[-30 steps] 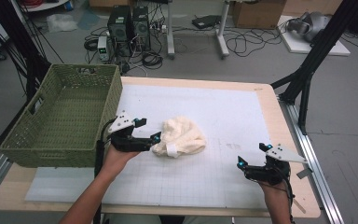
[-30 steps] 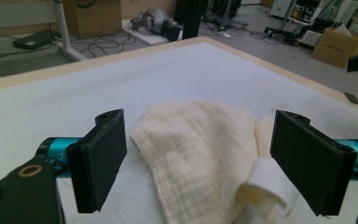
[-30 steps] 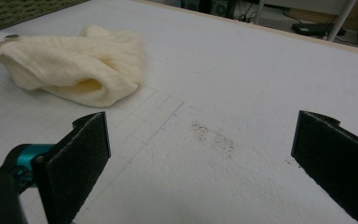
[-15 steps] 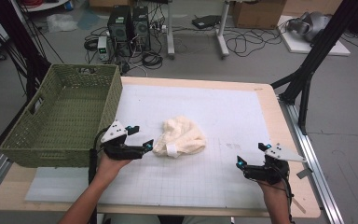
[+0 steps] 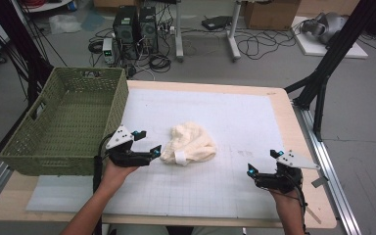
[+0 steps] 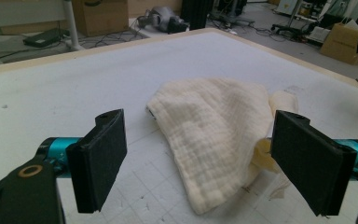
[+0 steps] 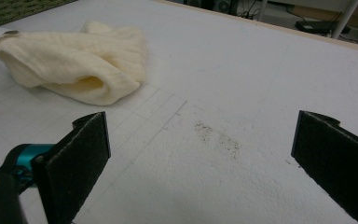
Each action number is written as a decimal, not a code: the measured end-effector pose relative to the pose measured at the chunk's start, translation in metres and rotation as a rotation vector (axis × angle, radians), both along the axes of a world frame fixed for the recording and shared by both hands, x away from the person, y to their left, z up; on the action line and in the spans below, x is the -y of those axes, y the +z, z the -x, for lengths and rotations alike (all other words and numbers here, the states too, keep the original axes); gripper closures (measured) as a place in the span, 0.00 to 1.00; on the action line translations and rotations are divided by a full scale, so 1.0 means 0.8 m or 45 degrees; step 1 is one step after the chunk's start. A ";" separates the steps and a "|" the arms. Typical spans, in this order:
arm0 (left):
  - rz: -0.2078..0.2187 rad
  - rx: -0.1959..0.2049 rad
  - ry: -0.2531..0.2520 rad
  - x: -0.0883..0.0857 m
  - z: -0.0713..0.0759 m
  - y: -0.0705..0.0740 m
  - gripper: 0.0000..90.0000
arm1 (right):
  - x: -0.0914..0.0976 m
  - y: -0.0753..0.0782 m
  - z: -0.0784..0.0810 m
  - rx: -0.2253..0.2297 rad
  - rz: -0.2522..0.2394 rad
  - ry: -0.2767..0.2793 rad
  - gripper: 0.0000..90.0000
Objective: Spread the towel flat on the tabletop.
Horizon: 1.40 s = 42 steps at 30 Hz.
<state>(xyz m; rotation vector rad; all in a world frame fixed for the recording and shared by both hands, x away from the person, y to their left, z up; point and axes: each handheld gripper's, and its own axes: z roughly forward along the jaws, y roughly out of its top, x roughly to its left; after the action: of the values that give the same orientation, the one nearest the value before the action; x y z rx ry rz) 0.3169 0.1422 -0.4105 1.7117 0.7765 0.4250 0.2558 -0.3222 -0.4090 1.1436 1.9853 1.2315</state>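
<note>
Facing a crumpled cloth with open tongs

Lying near the middle of the white mat (image 5: 235, 122) on the worktop (image 5: 279, 98), a cream cloth (image 5: 192, 144) sits bunched into a loose heap. The left tongs (image 5: 146, 146) hover just beside its left edge, jaws spread wide and holding nothing; in the left gripper view the cloth (image 6: 214, 135) lies between and beyond the two black pads. The right tongs (image 5: 260, 162) hang well apart from the cloth near the worktop's front right corner, jaws also wide open and empty, with the cloth (image 7: 74, 60) farther off at upper left in the right gripper view. A green woven basket (image 5: 39, 147) stands at the worktop's left side, just beside the left tongs.
</note>
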 end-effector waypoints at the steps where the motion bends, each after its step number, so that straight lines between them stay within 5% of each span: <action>1: 0.000 0.001 -0.002 0.000 0.000 0.000 0.21 | 0.000 0.000 0.001 -0.002 -0.003 0.000 0.04; 10: -0.003 -0.008 0.004 0.000 -0.001 0.001 0.21 | -0.008 0.001 -0.002 -0.009 -0.036 0.025 0.04; 22: -0.015 -0.006 0.022 -0.009 0.003 0.000 0.21 | -0.041 0.001 -0.019 -0.042 -0.029 0.164 0.07; 32: -0.021 -0.010 0.008 -0.010 0.004 -0.001 0.23 | -0.109 0.004 -0.054 -0.083 0.032 0.418 0.39; 42: -0.015 -0.012 0.017 -0.013 0.002 -0.001 0.23 | -0.179 -0.003 -0.084 -0.093 0.221 0.584 0.58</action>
<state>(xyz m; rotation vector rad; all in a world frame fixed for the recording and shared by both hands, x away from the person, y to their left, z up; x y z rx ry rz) 0.3150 0.1528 -0.4116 1.7215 0.7938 0.4317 0.3229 -0.1791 -0.4112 0.6759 2.4452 1.2089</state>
